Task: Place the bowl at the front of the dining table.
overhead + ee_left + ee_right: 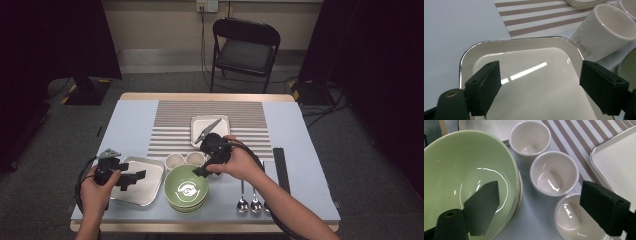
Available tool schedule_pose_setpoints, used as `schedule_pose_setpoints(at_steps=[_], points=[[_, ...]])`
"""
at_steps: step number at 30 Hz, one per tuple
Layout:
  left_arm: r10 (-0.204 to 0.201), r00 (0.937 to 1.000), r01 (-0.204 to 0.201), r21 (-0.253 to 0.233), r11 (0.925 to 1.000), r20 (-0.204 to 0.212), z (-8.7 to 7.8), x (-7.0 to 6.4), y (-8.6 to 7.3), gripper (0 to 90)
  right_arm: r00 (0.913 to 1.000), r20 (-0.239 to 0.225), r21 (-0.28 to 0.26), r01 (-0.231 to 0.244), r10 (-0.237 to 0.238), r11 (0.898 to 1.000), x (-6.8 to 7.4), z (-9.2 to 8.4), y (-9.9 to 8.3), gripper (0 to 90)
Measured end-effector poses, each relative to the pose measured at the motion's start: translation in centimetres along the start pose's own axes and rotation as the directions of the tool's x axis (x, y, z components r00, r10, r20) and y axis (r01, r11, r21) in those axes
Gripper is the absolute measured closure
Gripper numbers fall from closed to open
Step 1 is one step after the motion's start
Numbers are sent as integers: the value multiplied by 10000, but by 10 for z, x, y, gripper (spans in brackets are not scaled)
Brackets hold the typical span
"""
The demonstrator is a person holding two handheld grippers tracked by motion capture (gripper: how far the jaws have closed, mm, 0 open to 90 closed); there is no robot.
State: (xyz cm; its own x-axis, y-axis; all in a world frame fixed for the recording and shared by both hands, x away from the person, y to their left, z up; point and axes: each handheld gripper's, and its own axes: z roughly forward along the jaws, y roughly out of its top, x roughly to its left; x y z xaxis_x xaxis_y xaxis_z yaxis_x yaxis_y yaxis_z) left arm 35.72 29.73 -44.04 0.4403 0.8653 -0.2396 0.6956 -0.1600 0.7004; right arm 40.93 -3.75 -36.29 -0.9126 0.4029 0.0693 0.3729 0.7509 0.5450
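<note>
With its fingers spread over the green bowl at the near middle of the desk, the right gripper risks knocking the white cups just beside it, while the left gripper hovers spread-fingered above the near-left tray.

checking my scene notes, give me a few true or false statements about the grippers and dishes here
1. The left gripper hangs open over a metal-rimmed tray. True.
2. The right gripper is shut on a cup. False: its jaws stand open, gripping nothing.
3. Three white cups stand beside the green bowl. True.
4. The green bowl holds soup. False: it looks empty.
5. Two spoons lie right of the bowl. True.
</note>
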Motion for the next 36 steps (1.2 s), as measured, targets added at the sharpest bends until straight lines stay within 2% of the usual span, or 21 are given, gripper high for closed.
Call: schedule_pose_setpoints(at_steps=[3, 9, 11, 14, 21, 24, 36], points=[[26, 10000, -27, 30, 10000, 44, 0, 0, 0, 171, 9998, 54, 110, -208, 207, 9997, 2, 1, 1, 211], [88, 10000, -88, 9, 10000, 29, 0, -1, 0, 171, 9999, 150, 302, -75, 71, 9995, 5, 5, 2, 372], [101, 9999, -101, 1, 9999, 16, 0, -1, 0, 171, 9997, 224, 392, -92, 83, 9992, 6, 6, 2, 376], [99, 10000, -99, -1, 10000, -3, 0, -1, 1, 171, 9999, 113, 450, -47, 42, 9990, 8, 7, 2, 450], [137, 9999, -137, -33, 9999, 10, 0, -1, 1, 171, 9989, -5, 623, -464, 466, 9970, 10, 6, 4, 579], [148, 9999, -148, -31, 9999, -31, -1, -1, 1, 171, 9989, -26, 731, -469, 472, 9962, 12, 6, 5, 639], [177, 9998, -177, -18, 9998, -59, -1, -3, 1, 171, 9979, -153, 1015, -605, 624, 9930, 16, 9, 8, 764]])
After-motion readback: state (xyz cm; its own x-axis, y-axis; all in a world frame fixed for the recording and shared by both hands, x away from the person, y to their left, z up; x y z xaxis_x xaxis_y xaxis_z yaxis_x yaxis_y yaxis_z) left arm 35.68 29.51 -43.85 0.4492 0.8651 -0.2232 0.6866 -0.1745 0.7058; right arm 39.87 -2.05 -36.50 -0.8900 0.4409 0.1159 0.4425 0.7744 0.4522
